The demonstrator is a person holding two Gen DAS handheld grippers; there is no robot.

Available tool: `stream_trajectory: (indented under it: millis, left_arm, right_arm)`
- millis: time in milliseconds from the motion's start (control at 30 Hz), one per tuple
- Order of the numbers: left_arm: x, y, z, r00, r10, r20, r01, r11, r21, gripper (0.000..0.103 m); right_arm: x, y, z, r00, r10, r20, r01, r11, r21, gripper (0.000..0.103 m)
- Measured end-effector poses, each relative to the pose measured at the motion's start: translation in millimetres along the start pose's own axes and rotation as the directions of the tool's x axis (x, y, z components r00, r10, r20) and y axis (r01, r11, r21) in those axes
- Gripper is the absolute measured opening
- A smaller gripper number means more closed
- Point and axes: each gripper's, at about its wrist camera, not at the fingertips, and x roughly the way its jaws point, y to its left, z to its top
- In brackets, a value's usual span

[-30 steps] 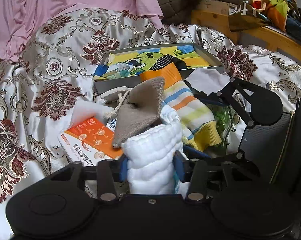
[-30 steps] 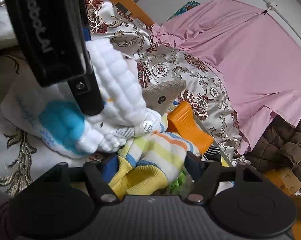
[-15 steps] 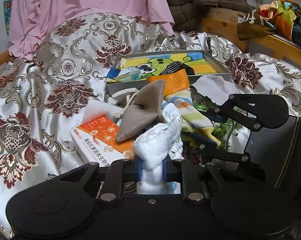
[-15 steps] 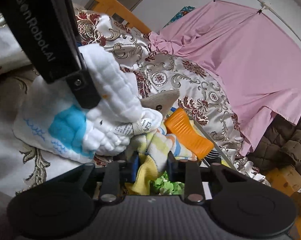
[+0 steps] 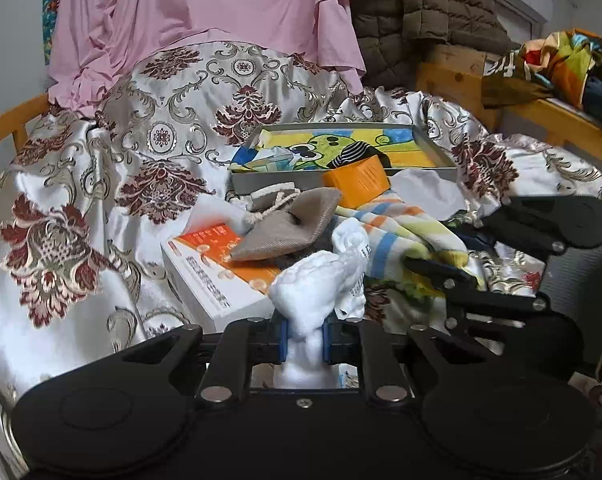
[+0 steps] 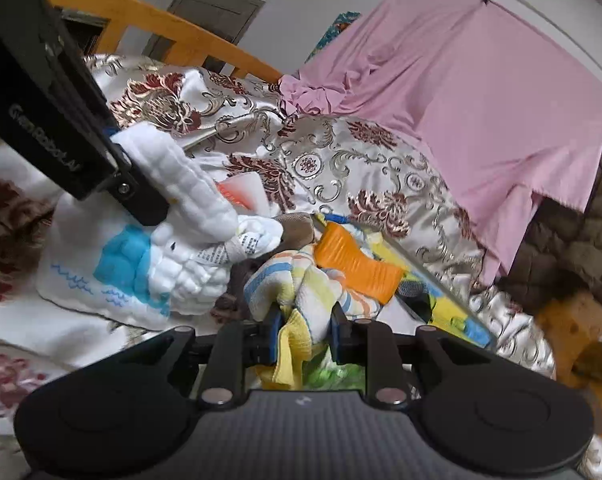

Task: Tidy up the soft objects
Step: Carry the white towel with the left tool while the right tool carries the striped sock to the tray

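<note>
Left tool (image 5: 304, 338) clamps white quilted cloth (image 5: 317, 284); right tool (image 6: 304, 334) clamps striped towel (image 6: 297, 288). Both mid-bed, beside grey tray (image 5: 341, 182). Risk: the two overlap, so lifting may drag the burlap pouch (image 5: 289, 224) along.

pouch (image 5: 289, 220) on box (image 5: 217, 276) | tray (image 5: 341, 178) behind pouch | striped cloth (image 5: 405, 236) right of pouch
</note>
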Motion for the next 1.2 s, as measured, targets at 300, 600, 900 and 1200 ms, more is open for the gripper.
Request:
stream_trajectory:
  millis: [300, 600, 900, 1200]
  left_arm:
    - [-27.4, -7.3, -16.9, 0.998, -0.038, 0.04, 0.038, 0.999, -0.004, 0.016]
    - [-42.6, -6.0, -8.3, 0.993, -0.041, 0.111, 0.047, 0.997, -0.054, 0.016]
    - [-55.5, -19.2, 26.0, 0.982, -0.054, 0.18, 0.054, 0.999, 0.005, 0.016]
    - [-58.2, -14.9, 92.6, 0.989, -0.031, 0.142, 0.034, 0.999, -0.019, 0.016]
  right_arm:
    - [-38.8, 11.7, 2.0, 1.0, 0.002, 0.012, -0.002, 1.0, -0.02, 0.025]
    - [-72.3, -2.7, 8.9, 0.996, -0.082, 0.044, 0.079, 0.996, 0.05, 0.025]
    - [-90.9, -23.8, 13.4, 0.978, -0.184, 0.099, 0.174, 0.98, 0.098, 0.025]
    - [-89.0, -65.8, 45.1, 0.965, -0.212, 0.154, 0.194, 0.973, 0.127, 0.025]
